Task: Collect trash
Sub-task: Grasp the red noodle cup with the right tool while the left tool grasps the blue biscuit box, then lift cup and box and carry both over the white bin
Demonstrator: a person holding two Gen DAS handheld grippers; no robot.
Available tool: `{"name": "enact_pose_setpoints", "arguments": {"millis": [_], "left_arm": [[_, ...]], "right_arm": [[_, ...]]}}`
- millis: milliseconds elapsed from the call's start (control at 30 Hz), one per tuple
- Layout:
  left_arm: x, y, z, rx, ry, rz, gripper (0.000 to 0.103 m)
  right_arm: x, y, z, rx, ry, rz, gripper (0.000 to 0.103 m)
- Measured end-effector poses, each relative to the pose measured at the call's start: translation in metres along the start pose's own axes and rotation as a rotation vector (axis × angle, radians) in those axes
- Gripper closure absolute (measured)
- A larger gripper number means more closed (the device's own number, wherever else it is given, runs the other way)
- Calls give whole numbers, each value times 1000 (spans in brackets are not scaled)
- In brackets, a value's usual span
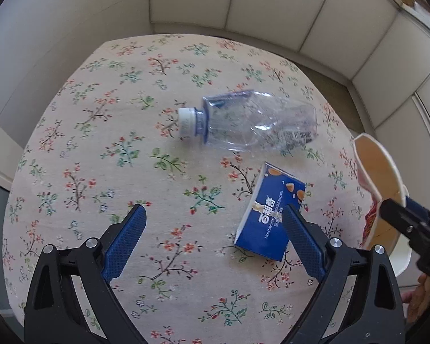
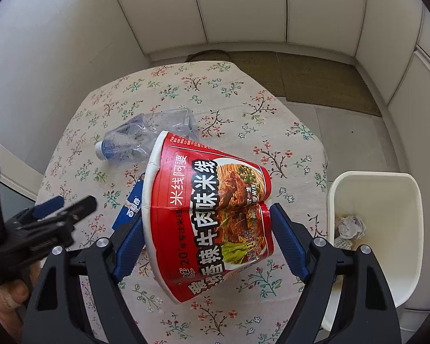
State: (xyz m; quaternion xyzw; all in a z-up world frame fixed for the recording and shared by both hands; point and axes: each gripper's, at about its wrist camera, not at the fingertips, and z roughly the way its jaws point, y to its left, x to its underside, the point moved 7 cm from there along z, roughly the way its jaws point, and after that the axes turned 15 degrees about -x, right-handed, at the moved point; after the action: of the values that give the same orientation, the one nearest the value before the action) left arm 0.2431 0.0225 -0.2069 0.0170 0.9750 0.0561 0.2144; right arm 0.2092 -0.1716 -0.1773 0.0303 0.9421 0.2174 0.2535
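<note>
The right gripper is clamping a large red paper noodle cup on its side, lifted above the floral-clothed table. The left gripper is hovering released, fingers wide apart, over the cloth. A crushed clear plastic bottle with white cap is lying near a flat blue biscuit box. A white plastic bin, holding crumpled paper, is standing beside the table.

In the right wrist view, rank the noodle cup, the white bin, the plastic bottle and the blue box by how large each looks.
1. noodle cup, though nearest the camera
2. white bin
3. plastic bottle, partly hidden
4. blue box, mostly hidden, so its rank is unsure
</note>
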Motion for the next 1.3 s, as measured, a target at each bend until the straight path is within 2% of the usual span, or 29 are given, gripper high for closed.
{"name": "enact_pose_setpoints", "arguments": {"millis": [200, 367, 467, 533, 600, 700, 833, 1033, 1133, 1300], "left_arm": [[4, -48, 20, -22, 2, 123, 12], [8, -72, 32, -50, 2, 181, 13], [11, -78, 40, -61, 11, 211, 23], [15, -81, 44, -61, 26, 224, 38], [17, -81, 43, -35, 23, 224, 46], [21, -77, 34, -36, -7, 233, 49], [30, -54, 22, -29, -20, 175, 49], [11, 8, -10, -9, -74, -53, 49], [-4, 33, -33, 1, -136, -159, 49], [-24, 55, -73, 11, -256, -243, 49]], "right_arm": [[-2, -19, -19, -89, -23, 92, 23], [-1, -28, -26, -82, -31, 104, 23], [0, -27, -28, -83, -31, 93, 23], [0, -25, -29, -76, -31, 80, 23], [0, -23, -29, -79, -30, 73, 23], [1, -19, -27, -78, -25, 58, 23], [3, -7, -22, -87, -15, 26, 23], [5, 23, -13, -109, -11, -41, 23], [5, 40, -17, -102, -41, -88, 23], [5, 66, -26, -81, -109, -166, 23]]}}
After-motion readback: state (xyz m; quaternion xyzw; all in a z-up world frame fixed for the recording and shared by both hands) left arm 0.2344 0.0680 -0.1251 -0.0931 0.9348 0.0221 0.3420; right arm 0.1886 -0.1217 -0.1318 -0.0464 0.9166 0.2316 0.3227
